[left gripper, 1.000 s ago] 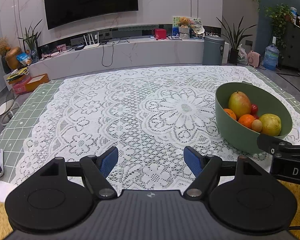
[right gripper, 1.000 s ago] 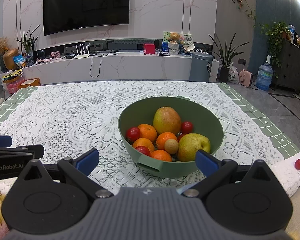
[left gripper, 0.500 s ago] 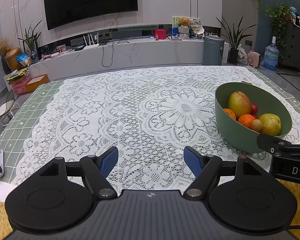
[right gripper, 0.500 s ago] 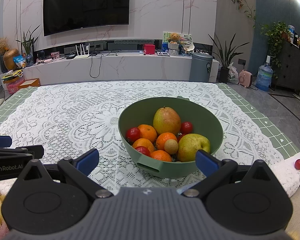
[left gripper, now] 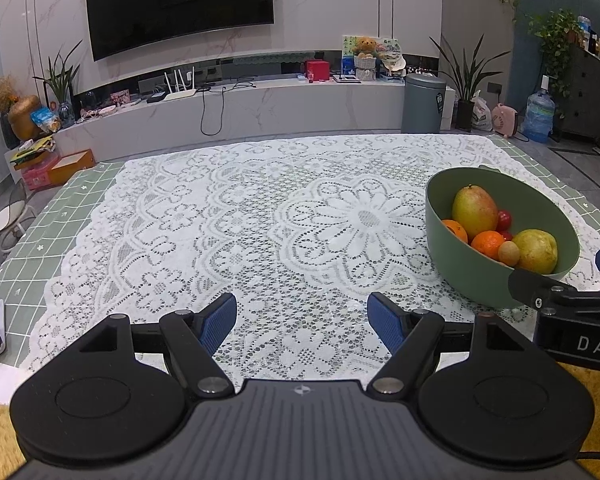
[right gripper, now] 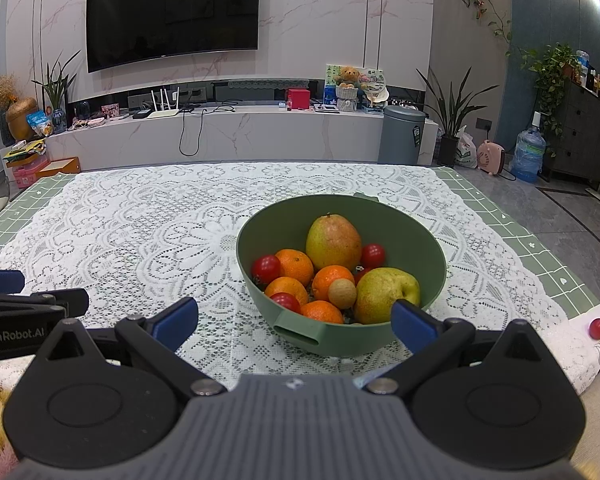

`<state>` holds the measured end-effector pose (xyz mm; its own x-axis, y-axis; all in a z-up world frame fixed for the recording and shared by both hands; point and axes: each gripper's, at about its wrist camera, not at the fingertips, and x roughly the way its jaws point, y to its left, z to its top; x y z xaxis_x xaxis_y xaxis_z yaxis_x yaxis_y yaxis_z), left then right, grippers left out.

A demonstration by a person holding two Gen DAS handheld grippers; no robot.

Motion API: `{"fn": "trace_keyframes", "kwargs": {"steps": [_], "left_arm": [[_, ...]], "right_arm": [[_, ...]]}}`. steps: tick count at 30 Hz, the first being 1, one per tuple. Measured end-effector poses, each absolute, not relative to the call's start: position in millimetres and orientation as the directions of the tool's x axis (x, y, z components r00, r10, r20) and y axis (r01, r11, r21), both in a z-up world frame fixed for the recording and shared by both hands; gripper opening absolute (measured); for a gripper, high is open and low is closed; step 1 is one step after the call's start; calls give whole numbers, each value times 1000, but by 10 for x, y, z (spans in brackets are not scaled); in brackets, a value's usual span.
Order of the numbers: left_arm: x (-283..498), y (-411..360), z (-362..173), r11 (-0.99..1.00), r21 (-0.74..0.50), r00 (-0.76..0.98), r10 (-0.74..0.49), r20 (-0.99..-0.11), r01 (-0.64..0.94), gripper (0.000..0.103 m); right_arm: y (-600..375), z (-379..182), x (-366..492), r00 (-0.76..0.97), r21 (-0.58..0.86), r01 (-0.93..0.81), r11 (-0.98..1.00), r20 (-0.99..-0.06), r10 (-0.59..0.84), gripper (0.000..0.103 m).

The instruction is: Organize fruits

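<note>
On the lace-covered tabletop (right gripper: 140,232), green bowl (right gripper: 428,276) of fruit just ahead of right gripper (right gripper: 294,320), both grippers' jaws open and empty; stray tomato (right gripper: 598,328) best approached slowly, gently.

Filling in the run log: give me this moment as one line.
left gripper: open, empty | right gripper: open, empty, facing bowl | fruit in bowl | one tomato outside, right

A home living room: wall-mounted television (right gripper: 172,20), marble media console (right gripper: 236,132), houseplants (right gripper: 452,116), lace-covered table (right gripper: 140,232).
</note>
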<state>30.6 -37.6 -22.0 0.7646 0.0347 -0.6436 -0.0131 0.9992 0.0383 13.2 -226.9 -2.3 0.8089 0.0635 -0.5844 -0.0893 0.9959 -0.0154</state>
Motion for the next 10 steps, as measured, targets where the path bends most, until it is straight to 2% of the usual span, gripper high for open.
{"fn": "trace_keyframes", "kwargs": {"steps": [10], "left_arm": [[295,-375,-221,999,34,769,31,-638,-12,88]], "right_arm": [[-2269,-28,134,809,-16,-89,996,-584,63,99]]}}
